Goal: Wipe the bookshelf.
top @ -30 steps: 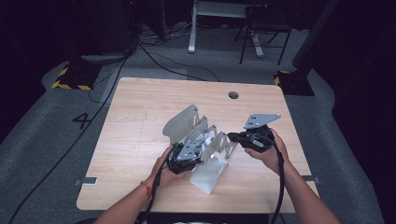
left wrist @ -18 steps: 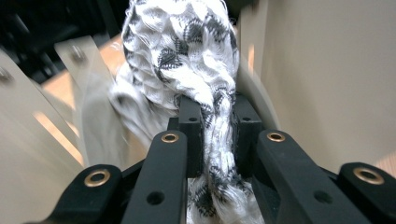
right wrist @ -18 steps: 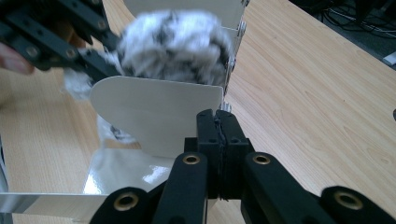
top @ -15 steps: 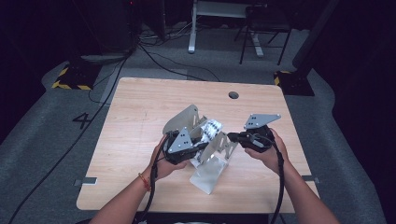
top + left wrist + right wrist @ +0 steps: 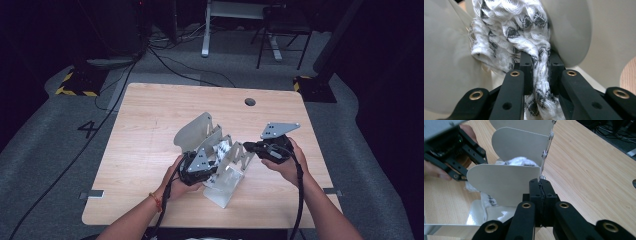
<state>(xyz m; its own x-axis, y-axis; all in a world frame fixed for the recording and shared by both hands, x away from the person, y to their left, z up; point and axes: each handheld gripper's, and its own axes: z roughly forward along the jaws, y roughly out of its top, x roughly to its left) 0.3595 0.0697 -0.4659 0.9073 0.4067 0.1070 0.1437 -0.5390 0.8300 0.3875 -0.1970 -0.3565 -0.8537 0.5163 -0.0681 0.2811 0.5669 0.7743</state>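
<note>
A grey-white hinged folding board [image 5: 195,131] stands on the wooden table [image 5: 150,115] with several flaps raised. A white cloth with a black pattern [image 5: 221,148] lies bunched between the flaps. My left gripper [image 5: 214,162] reaches in from the near left and is shut on a twisted strand of the cloth [image 5: 524,27], which runs between its jaws [image 5: 540,57]. My right gripper [image 5: 248,146] comes from the right. It is shut at the corner of a raised flap [image 5: 506,185], pinching its thin edge between the tips [image 5: 540,185]. The cloth [image 5: 520,161] peeks over that flap.
A round cable hole [image 5: 250,102] sits near the table's far edge. Bare wood lies left of and behind the board. Beyond the table are cables on the grey floor [image 5: 165,55], a desk leg [image 5: 205,30] and a chair [image 5: 280,30].
My left gripper went a little up and away with the cloth, then came back toward the near edge. The right gripper and its flap stayed put.
</note>
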